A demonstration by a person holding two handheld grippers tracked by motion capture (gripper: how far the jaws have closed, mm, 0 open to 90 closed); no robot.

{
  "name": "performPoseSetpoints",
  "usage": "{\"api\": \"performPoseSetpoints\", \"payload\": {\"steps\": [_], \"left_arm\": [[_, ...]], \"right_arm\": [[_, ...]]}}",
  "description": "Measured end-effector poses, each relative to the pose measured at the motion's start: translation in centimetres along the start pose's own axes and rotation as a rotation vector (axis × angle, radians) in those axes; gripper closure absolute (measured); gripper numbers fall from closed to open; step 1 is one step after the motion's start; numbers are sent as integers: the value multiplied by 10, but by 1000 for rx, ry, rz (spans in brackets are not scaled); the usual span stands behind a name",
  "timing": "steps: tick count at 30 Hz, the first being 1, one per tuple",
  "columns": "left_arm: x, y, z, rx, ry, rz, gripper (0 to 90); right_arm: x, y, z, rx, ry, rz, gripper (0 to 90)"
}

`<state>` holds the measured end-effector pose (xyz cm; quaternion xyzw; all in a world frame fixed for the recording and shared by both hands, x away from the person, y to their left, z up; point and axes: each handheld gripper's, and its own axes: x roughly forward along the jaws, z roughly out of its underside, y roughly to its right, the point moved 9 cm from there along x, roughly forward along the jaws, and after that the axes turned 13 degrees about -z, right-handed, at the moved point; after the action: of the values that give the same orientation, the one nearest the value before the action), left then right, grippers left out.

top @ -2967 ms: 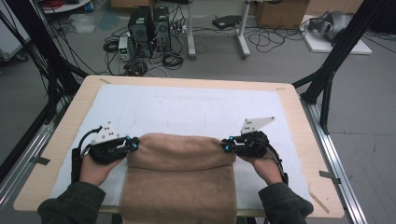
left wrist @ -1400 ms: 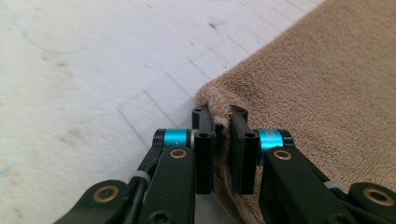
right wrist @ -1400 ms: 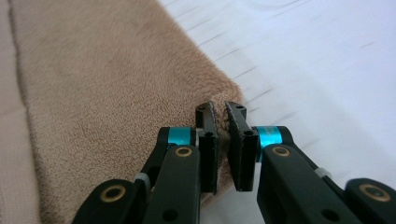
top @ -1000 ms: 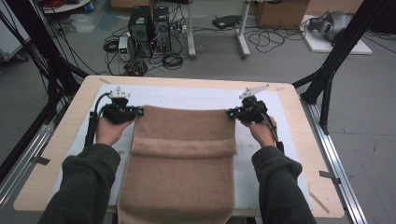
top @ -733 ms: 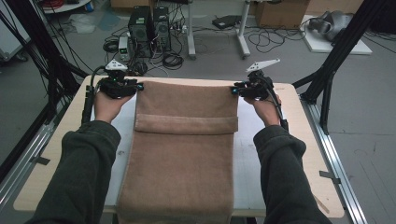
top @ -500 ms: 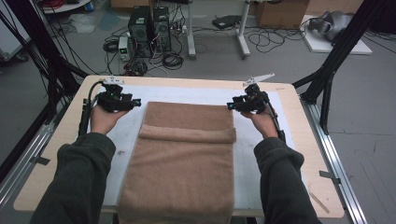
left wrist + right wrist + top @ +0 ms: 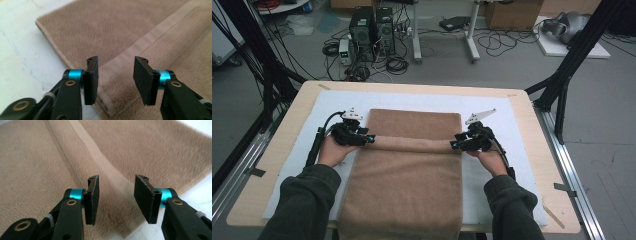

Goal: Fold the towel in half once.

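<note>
Two claws open, towel (image 7: 412, 165) border band close-up

Outward of the left gripper (image 7: 371, 139) and the right gripper (image 7: 453, 145), bare white mat (image 7: 507, 120) lies free for passing. Between them the brown towel (image 7: 409, 185) covers the way, its folded edge (image 7: 412, 144) forming a low ridge at their tips.

No lettering, label, brand, number or sign can be read on anything in these pictures.
</note>
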<state>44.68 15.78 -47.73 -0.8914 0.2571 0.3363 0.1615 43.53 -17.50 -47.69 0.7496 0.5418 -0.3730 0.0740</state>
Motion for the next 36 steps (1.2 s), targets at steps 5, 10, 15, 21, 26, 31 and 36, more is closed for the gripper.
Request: {"api": "performPoseSetpoints", "payload": {"steps": [5, 10, 15, 21, 26, 31, 36], "left_arm": [[4, 2, 19, -31, -6, 21, 665], [3, 5, 17, -23, 17, 1, 844], [-9, 2, 10, -36, 70, -20, 856], [-41, -2, -2, -45, 168, -48, 861], [-65, 5, 0, -8, 204, -65, 862], [-94, 23, 14, 25, 256, -76, 863], [-129, 51, 48, 14, 285, -28, 863]], "right_arm": [[12, 1, 17, 26, -32, -2, 671], [14, -2, 16, 24, -21, -35, 839], [6, -6, 10, 17, 8, -43, 851], [-14, -21, -10, -19, 88, -59, 852], [-30, -45, -24, -87, 105, -76, 850], [-39, -75, -17, -158, 83, -82, 850], [-48, -122, 1, -240, 87, -104, 851]]}}
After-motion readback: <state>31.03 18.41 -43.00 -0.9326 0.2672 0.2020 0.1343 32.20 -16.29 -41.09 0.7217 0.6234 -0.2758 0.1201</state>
